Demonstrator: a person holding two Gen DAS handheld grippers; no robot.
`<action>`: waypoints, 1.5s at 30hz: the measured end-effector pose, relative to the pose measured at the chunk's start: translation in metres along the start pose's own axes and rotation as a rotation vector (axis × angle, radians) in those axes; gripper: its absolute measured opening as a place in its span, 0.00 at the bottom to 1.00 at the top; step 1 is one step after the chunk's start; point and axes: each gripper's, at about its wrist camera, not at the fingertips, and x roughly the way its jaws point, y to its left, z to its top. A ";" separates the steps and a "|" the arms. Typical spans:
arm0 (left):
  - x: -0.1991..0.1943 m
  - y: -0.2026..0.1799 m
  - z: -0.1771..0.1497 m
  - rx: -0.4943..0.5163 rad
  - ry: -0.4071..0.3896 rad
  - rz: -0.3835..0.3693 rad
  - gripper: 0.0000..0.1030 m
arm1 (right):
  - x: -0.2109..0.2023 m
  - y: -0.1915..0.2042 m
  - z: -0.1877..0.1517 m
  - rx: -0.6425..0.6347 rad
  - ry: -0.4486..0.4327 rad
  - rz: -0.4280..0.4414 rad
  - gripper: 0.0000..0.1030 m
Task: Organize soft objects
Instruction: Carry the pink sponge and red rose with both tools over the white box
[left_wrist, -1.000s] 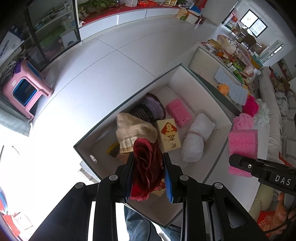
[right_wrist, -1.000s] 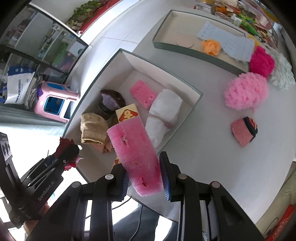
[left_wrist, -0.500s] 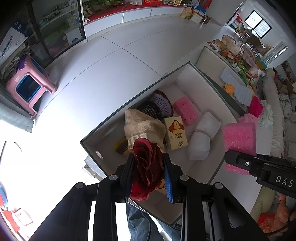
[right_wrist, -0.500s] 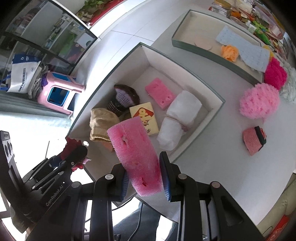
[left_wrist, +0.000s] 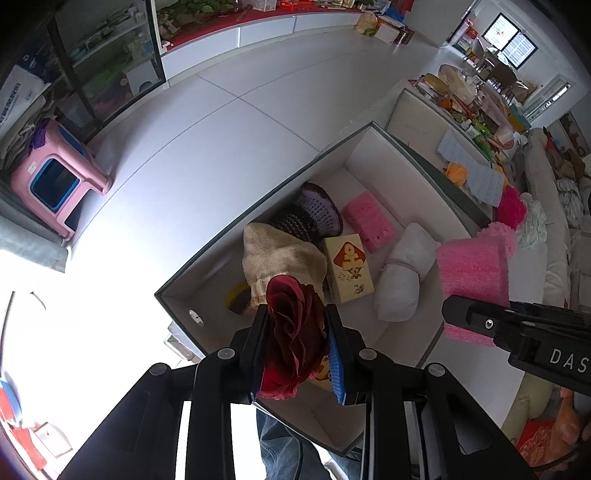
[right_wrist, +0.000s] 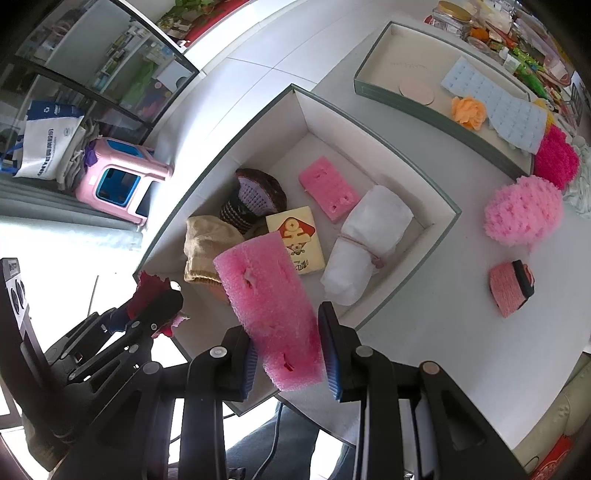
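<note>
Box (left_wrist: 258, 229) lies just ahead of and below both my grippers, its long side running away from me, my left gripper (left_wrist: 298, 345) clamped on a red flower (left_wrist: 295, 328) hanging nearer it than my right gripper (right_wrist: 286, 350), clamped on pink foam (right_wrist: 269, 310).

A white table (right_wrist: 436, 332) carries two boxes (right_wrist: 439, 206) (right_wrist: 373, 88) and pink puffs (right_wrist: 522, 210).

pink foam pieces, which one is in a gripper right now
The long pink foam block clamped upright in the right gripper. The smaller pink foam pad lies flat inside the white box, untouched.
</note>
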 end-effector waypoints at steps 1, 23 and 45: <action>0.000 -0.001 0.000 0.004 0.000 0.000 0.29 | 0.000 0.000 0.000 0.002 0.000 0.000 0.32; 0.010 -0.015 0.007 0.054 0.024 0.002 0.29 | 0.001 -0.010 0.003 0.033 0.005 -0.011 0.32; 0.019 -0.023 0.010 0.081 0.051 0.021 0.29 | 0.003 -0.015 0.008 0.042 0.018 -0.024 0.32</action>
